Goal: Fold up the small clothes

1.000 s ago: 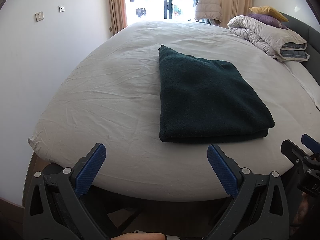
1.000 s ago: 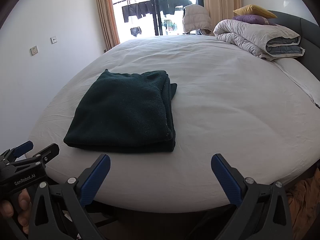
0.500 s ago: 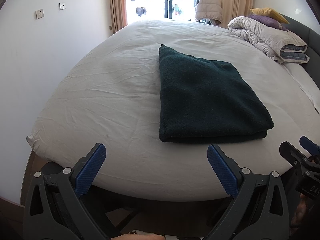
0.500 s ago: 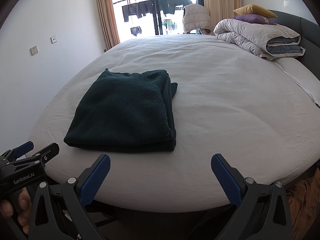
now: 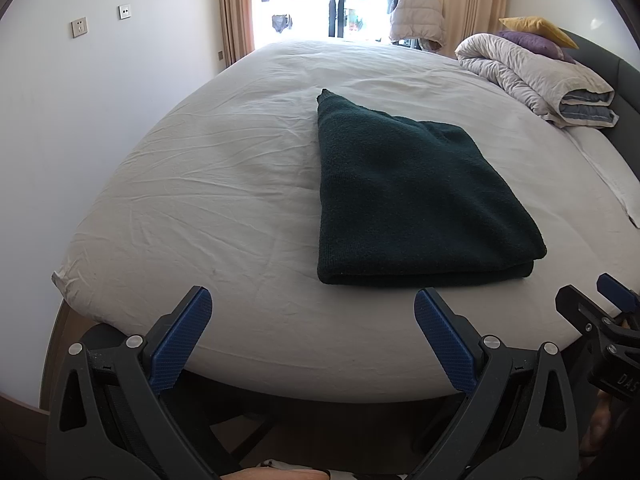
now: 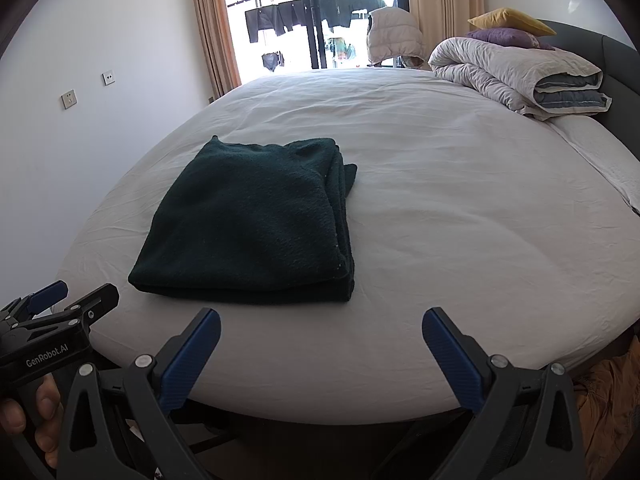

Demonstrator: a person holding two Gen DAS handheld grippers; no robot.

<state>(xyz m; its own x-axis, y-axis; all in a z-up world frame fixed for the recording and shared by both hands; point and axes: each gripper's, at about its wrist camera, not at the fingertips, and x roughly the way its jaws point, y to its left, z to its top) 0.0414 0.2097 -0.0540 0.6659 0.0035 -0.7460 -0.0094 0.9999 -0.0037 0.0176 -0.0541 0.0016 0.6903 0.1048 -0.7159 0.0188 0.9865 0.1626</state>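
Observation:
A dark green knitted garment [image 5: 412, 196] [image 6: 256, 220] lies folded into a flat rectangle on the white bed sheet [image 5: 224, 184] [image 6: 460, 208], near the bed's front edge. My left gripper [image 5: 312, 312] is open, held off the front edge of the bed, below and left of the garment, with nothing between its blue pads. Equally open and empty, my right gripper [image 6: 320, 332] hovers off the bed edge, in front of the garment's right corner. Each gripper shows at the other view's lower corner, the right one [image 5: 600, 304] and the left one [image 6: 64, 304].
A rolled grey duvet [image 6: 520, 76] with yellow and purple pillows [image 6: 508, 26] sits at the far right by the dark headboard [image 6: 616, 64]. A pale padded vest [image 6: 394, 36] hangs by the balcony door. A white wall [image 5: 100, 92] runs along the bed's left side. A hand [image 6: 24, 416] holds the left gripper's handle.
Both views have shifted only slightly; the garment lies as before and both grippers stay open off the bed's edge.

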